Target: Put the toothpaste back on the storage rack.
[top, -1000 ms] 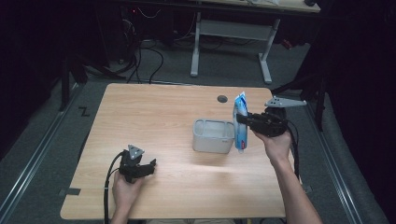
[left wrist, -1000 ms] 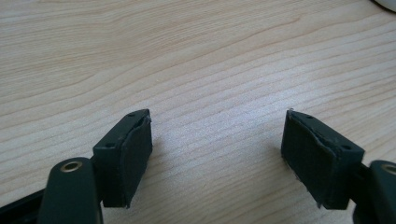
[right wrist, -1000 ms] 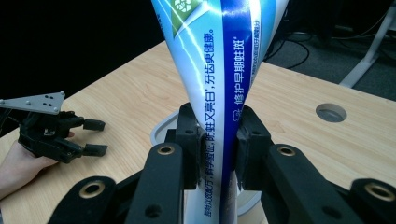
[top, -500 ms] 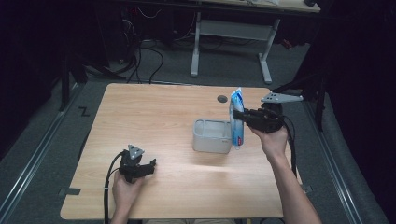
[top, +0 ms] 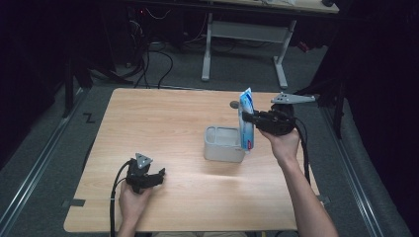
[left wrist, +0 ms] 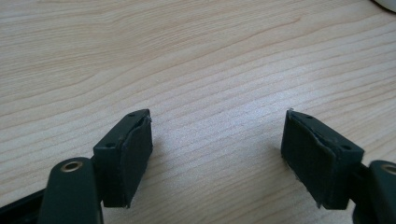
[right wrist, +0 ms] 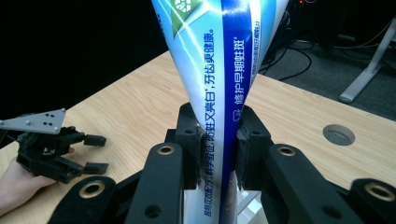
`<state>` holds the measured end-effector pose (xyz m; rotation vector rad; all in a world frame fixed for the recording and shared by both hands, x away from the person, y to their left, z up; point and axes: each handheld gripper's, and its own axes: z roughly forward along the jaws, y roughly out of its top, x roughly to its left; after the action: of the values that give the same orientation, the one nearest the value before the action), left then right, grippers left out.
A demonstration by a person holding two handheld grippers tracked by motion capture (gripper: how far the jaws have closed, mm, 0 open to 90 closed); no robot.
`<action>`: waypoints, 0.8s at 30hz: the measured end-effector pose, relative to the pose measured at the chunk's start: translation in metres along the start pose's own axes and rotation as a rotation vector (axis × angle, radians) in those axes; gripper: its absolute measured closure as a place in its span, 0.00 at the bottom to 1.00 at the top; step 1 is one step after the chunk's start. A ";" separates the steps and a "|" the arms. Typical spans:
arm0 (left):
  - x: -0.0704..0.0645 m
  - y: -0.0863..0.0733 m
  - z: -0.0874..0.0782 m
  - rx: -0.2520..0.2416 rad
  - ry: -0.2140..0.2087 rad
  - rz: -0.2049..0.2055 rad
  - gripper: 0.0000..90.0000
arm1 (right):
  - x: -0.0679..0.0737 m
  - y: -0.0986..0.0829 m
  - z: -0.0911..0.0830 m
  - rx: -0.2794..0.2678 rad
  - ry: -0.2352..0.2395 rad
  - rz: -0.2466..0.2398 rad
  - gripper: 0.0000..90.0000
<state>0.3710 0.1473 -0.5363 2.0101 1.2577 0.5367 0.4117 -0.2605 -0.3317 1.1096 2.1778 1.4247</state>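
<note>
While nothing else sits on the tabletop (top: pixel 163 128) but the container, order runs big to small.

Tabletop: light wood, cable hole (top: pixel 233 104) at far edge, just behind the tube.

Container (top: pixel 225 143): white/grey open-top bin, right of centre, looks empty as far as visible.

Toothpaste tube (top: pixel 246 120): blue/white, held in air at bin's right rim, its lower end over or just inside that rim – can't tell which. Long axis near vertical, slight lean; flat crimped end points up, lower end points down toward bin. Cap end hidden behind fingers in right gripper view.

Right gripper (top: pixel 255 117): fingers pinching tube (right wrist: pixel 219 93) across its width, roughly mid-length, approach horizontal from the right. So tube runs crosswise to the fingers, up and down.

Left gripper (top: pixel 159 174): near-left part of tabletop, well apart from bin, fingers (left wrist: pixel 128 154) spread wide, empty, low over bare wood.

Judgement: right hand far nearer; next move turns on tube's lower end lying directly above bin opening – a short drop/lower w/ tube upright should land it inside.
</note>
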 end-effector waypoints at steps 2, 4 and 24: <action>0.000 0.000 0.000 0.000 -0.001 0.000 0.28 | 0.000 0.002 0.003 0.000 0.001 0.000 0.83; 0.000 0.000 0.000 -0.001 -0.001 0.000 0.28 | 0.001 0.004 0.007 -0.003 0.001 -0.003 0.83; 0.000 0.000 0.000 0.000 -0.001 0.001 0.28 | 0.009 0.023 0.038 -0.033 -0.017 -0.036 0.83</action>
<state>0.3709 0.1474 -0.5363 2.0114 1.2560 0.5355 0.4390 -0.2252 -0.3276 1.0621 2.1439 1.4247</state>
